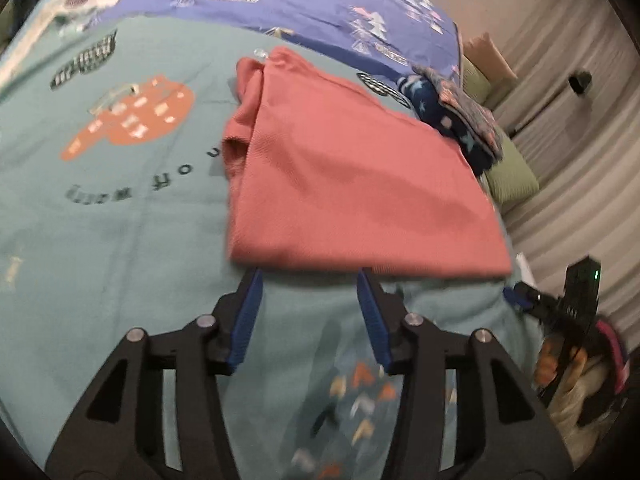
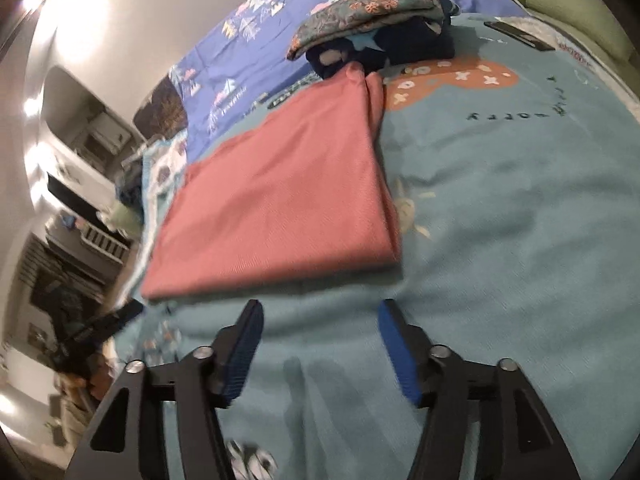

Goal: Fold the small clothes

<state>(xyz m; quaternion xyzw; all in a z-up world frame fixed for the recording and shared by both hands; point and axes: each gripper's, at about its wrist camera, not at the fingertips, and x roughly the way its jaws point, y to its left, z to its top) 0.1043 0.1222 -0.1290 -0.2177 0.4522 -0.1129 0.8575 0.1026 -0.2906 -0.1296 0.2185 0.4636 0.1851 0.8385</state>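
Left wrist view: the pink garment (image 1: pixel 352 176) is seen folded at frame centre on the bedspread (image 1: pixel 120 240). Left gripper (image 1: pixel 310 280) and right gripper (image 2: pixel 320 312) are held open, empty. Probably another fold is needed.

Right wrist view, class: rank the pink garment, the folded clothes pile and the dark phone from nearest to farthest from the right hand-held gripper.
1. Pink garment: just ahead of the right hand-held gripper, slightly left.
2. Folded clothes pile: beyond the garment's far end.
3. Dark phone: far right, near the bedspread's edge; only slightly farther than the pile.
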